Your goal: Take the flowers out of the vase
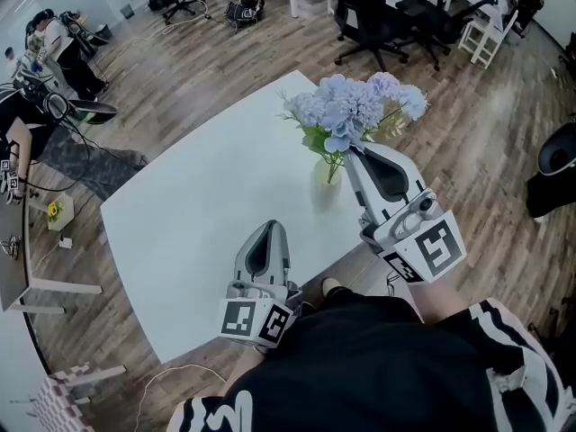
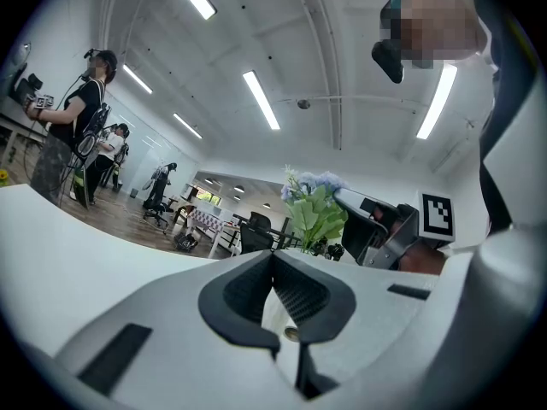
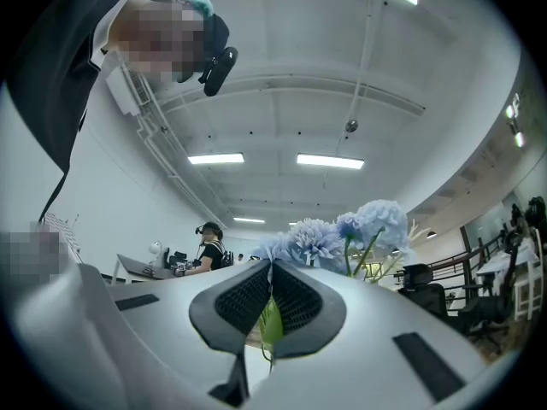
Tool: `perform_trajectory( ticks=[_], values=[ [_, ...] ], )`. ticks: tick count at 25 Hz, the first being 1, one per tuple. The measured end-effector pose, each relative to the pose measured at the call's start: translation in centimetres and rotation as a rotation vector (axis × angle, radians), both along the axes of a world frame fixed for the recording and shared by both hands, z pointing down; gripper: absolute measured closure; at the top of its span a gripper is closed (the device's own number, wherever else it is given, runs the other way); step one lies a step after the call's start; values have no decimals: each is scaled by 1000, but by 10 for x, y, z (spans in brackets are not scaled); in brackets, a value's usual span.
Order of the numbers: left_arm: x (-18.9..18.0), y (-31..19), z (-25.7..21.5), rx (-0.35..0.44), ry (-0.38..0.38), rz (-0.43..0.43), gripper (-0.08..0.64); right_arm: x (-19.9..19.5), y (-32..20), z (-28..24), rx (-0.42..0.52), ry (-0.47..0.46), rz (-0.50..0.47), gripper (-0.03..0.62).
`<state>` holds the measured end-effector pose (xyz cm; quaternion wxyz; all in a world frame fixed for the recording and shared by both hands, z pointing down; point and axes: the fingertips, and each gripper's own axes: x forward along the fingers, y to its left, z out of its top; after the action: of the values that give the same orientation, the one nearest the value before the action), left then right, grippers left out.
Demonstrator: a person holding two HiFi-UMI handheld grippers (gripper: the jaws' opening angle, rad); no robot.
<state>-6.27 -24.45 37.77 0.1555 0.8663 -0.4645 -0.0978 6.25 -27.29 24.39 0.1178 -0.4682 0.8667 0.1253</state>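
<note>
The left gripper (image 1: 269, 229) and right gripper (image 1: 358, 155) are pale grey shells with black ribbed jaws — each carries a black-and-white marker cube (image 1: 434, 248). Black top (image 1: 378, 367), white-striped sleeve (image 1: 517, 367).

Site reads to me as an open-plan office used as a recording lab: wood-plank floor (image 1: 180, 70), black swivel chairs (image 1: 369, 16), long ceiling strip lights (image 2: 261, 99), and a large white table (image 1: 198, 232). Other people (image 2: 81, 109) stand around wearing headsets, with cables (image 1: 108, 154) across the floor.
</note>
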Motion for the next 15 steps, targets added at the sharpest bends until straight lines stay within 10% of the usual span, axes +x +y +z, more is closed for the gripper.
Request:
perform_trajectory(
  ticks=[15],
  values=[
    [3,-8,-12,-2,-3,-34,555,11,-16,-39,77,39,-7,572]
  ],
)
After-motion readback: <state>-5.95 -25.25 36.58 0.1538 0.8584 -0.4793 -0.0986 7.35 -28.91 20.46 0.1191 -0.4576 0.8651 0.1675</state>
